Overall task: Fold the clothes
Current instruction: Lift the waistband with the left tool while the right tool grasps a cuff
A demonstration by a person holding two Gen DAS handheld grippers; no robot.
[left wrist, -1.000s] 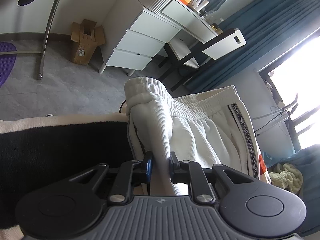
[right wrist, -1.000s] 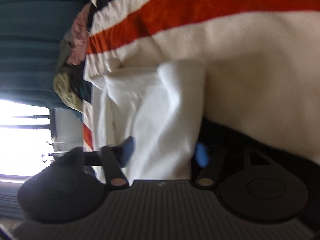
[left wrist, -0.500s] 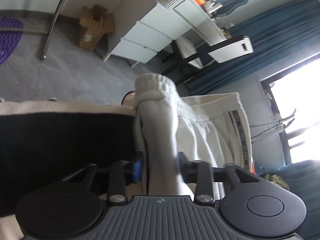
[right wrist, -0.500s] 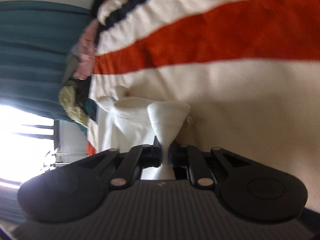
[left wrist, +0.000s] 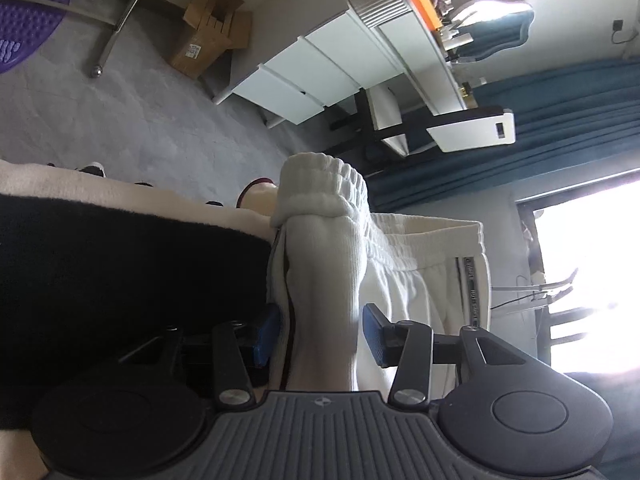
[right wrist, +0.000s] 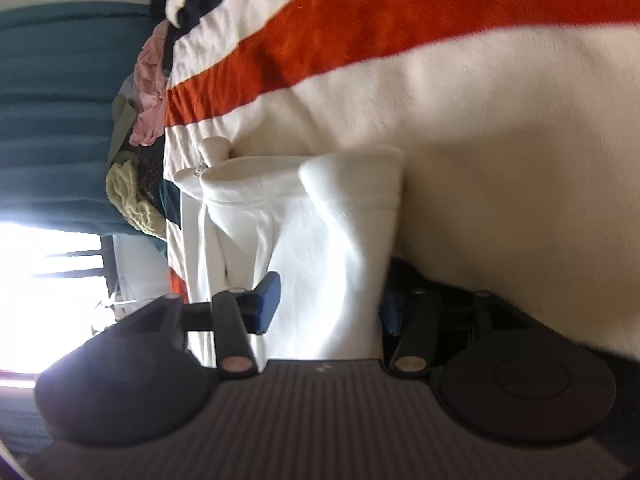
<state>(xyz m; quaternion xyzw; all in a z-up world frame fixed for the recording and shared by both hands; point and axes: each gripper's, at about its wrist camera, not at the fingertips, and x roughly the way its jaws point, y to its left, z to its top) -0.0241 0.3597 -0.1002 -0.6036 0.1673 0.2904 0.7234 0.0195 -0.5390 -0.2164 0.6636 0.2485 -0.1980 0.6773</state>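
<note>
Both jaws gape around white shorts (left wrist: 332, 280) on blanket (right wrist: 500, 120).

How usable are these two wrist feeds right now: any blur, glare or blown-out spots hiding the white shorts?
Left wrist view: sharp, with fisheye bending at the edges; the window is blown out, but the white shorts read clearly. Right wrist view: soft and smeared across the striped blanket; window glare washes the lower left, and the shorts' sunlit fabric loses texture.

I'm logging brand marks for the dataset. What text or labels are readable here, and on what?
Nothing reads clearly.
Side stripe of the white shorts: printed lettering, too small and blurred.
Cardboard box: white label, unreadable.
Hand-held gripper body: small round emblem, no legible words.
</note>
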